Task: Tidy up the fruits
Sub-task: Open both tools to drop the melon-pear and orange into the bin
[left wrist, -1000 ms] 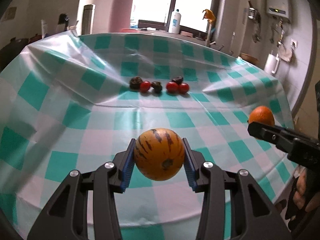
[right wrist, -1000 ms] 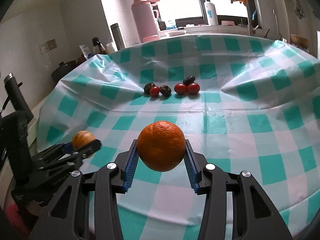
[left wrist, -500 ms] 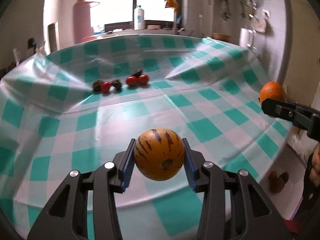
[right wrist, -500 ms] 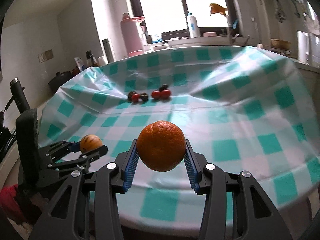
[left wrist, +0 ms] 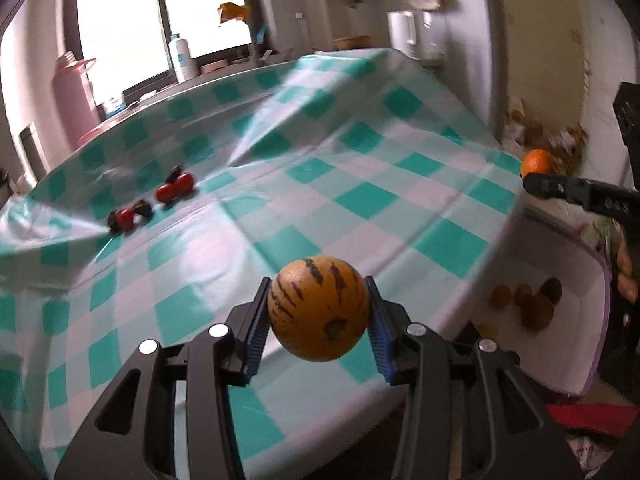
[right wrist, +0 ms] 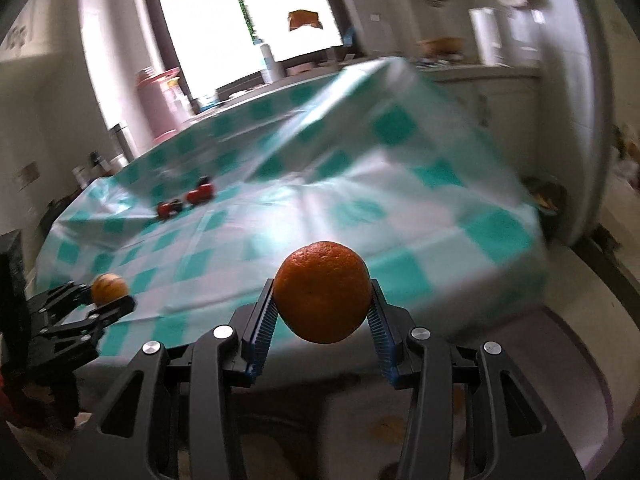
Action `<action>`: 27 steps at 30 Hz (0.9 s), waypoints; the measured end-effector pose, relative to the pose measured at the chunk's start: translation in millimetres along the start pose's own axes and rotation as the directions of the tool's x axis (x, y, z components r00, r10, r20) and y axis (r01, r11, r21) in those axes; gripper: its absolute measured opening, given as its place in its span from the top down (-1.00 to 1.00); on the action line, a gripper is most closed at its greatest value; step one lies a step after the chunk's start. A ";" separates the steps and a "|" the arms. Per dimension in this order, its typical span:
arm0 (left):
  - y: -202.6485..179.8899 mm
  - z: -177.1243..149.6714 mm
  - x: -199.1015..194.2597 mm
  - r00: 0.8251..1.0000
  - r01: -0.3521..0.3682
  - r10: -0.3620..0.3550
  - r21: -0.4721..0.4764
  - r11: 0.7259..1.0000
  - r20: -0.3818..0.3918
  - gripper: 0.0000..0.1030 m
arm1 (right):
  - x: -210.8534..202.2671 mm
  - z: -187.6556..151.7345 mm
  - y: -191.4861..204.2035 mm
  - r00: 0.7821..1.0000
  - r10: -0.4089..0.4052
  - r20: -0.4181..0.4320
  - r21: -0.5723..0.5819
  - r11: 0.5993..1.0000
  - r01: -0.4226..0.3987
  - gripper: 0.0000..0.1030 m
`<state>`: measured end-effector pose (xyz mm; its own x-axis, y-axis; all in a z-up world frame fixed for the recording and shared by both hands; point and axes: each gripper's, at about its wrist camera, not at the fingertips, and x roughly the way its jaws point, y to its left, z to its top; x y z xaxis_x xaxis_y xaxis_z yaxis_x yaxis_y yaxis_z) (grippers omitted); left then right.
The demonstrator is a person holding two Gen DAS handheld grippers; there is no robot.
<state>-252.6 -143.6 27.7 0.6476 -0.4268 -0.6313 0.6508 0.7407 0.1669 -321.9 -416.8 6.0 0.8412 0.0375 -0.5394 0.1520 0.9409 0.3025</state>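
Mid-carry: my left gripper [left wrist: 318,316] is clamped on the striped orange-yellow round melon [left wrist: 319,307], right gripper [right wrist: 322,306] on the round orange [right wrist: 323,290], both off the checked table's right edge. Next, lower into the white purple-rimmed tub [left wrist: 576,368] and release.

Only faint raised characters (unreadable, perhaps "GAS") on the right hand-held gripper [left wrist: 538,178]

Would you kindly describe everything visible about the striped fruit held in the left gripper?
The striped fruit is round, orange-yellow with dark broken streaks running from its top and a dark spot low on the front. Its skin looks smooth and matte. It is clamped between the blue ribbed pads of the left gripper, held clear above the near edge of the checked tablecloth.
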 end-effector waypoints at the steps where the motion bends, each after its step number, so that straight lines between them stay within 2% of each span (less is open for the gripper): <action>1: -9.1 0.9 2.0 1.000 0.009 -0.008 0.029 1.000 -0.006 0.14 | -0.9 -3.1 -9.2 1.000 -0.016 -0.001 0.016 1.000 0.016 0.14; 6: -49.9 5.5 9.9 0.998 0.056 -0.052 0.150 0.987 -0.030 0.14 | -0.7 -20.6 -50.3 0.992 -0.126 -0.032 0.064 0.990 0.127 0.14; 10: -85.2 11.2 19.0 0.992 0.118 -0.106 0.236 0.965 -0.063 0.14 | 4.7 -32.4 -72.0 0.974 -0.215 -0.067 0.055 0.974 0.219 0.14; 14: -128.8 14.1 33.9 0.976 0.209 -0.177 0.318 0.925 -0.128 0.14 | 11.7 -44.2 -94.4 0.951 -0.282 -0.123 0.045 0.956 0.289 0.14; 19: -176.4 4.4 54.0 0.956 0.282 -0.215 0.414 0.865 -0.202 0.14 | 24.6 -66.3 -128.6 0.923 -0.320 -0.214 0.099 0.933 0.346 0.14; 24: -216.0 -11.2 85.3 0.914 0.376 -0.244 0.450 0.810 -0.325 0.14 | 44.3 -87.8 -150.1 0.897 -0.324 -0.300 0.119 0.921 0.372 0.14; 27: -235.2 -20.7 107.4 0.879 0.433 -0.256 0.449 0.782 -0.402 0.14 | 58.7 -96.6 -156.0 0.873 -0.337 -0.351 0.108 0.912 0.395 0.14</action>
<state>-344.3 -352.9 -95.0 0.2430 -0.3558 -0.9024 0.9671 0.1611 0.1970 -346.3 -528.9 -148.7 0.5013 -0.1662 -0.8492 0.5275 0.8366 0.1477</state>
